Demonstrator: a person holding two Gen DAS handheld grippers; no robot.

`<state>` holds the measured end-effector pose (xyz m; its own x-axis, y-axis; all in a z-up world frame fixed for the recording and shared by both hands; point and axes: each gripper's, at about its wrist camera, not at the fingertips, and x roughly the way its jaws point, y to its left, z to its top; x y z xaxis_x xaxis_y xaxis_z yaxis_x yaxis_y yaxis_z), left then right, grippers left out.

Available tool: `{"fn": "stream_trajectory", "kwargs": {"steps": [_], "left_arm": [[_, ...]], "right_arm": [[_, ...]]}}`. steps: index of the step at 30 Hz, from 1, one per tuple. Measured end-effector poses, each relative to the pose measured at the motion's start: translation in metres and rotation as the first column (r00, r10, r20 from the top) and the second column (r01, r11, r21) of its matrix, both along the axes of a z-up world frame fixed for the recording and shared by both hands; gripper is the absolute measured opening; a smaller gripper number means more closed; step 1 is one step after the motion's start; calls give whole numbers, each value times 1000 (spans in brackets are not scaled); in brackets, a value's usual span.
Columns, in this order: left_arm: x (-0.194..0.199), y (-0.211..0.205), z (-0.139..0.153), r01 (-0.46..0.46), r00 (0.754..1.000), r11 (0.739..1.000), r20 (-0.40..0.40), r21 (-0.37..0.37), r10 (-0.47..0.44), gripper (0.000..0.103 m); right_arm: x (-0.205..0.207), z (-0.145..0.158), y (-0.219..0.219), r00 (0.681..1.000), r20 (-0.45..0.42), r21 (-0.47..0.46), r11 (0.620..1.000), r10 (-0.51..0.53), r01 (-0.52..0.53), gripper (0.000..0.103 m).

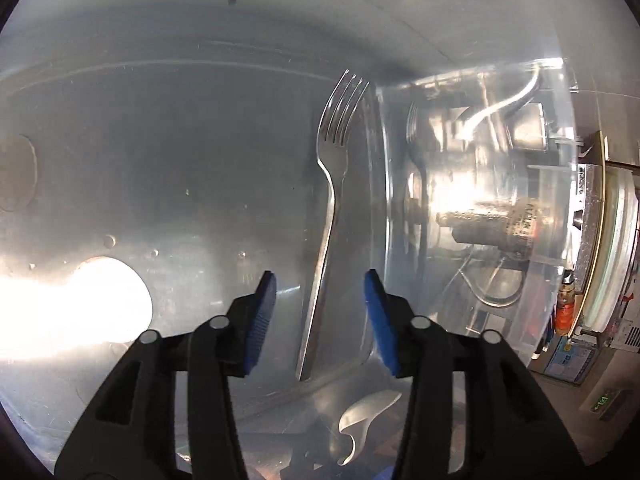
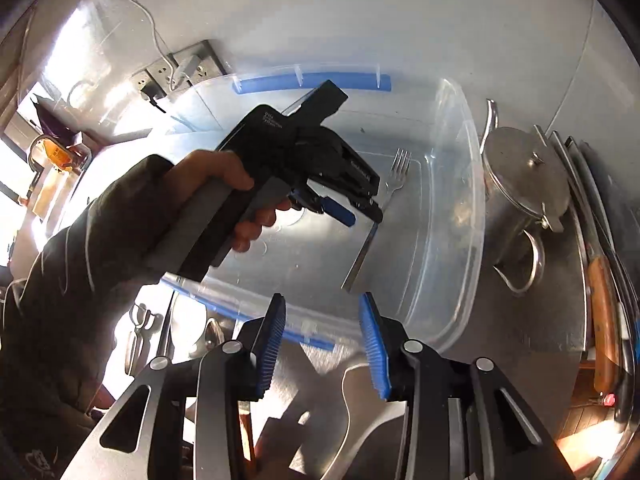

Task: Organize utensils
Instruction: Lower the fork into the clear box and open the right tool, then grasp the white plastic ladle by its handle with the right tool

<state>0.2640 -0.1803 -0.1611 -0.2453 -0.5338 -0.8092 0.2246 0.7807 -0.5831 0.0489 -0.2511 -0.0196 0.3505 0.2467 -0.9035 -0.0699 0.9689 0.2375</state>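
The left gripper is inside a clear plastic bin, and its blue pads stand wide apart with nothing between them. A metal fork lies flat on the floor of the bin, near the right wall, with its prongs pointing to the far side and its handle coming toward the camera between the two pads, but lower, not touched by them. In the right wrist view the middle of the fork is hidden behind the left gripper, so only the prongs and the end of the handle show. The right gripper hangs above the near rim of the bin, also wide open and holding nothing. A steel pot with its lid stands just right of the bin. More utensils lie on the left of the counter, but strong glare washes them out and I cannot tell what kind they are. Through the bin wall everything looks blurred.
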Motion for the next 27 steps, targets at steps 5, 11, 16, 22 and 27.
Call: {"fn": "stream_trajectory", "kwargs": {"steps": [5, 11, 16, 22, 27], "left_arm": [[-51, 20, 107, 31, 952, 994, 306, -108, 4, 73], [-155, 48, 168, 142, 955, 917, 294, -374, -28, 94], [-212, 44, 115, 125, 989, 943, 115, -309, -93, 94], [-246, 43, 39, 91, 994, 976, -38, -199, -100, 94], [-240, 42, 11, 9, 994, 987, -109, -160, -26, 94]], "right_arm": [[-73, -44, -3, 990, -120, -30, 997, -80, 77, 45], [-105, -117, -1, 951, -258, 6, 984, -173, 181, 45], [-116, -142, 0, 945, -267, -2, 980, -191, 197, 51], [-135, -147, -13, 941, -233, 50, 963, -247, 265, 51], [-157, -147, -17, 948, -208, 29, 967, -242, 253, 45]]}}
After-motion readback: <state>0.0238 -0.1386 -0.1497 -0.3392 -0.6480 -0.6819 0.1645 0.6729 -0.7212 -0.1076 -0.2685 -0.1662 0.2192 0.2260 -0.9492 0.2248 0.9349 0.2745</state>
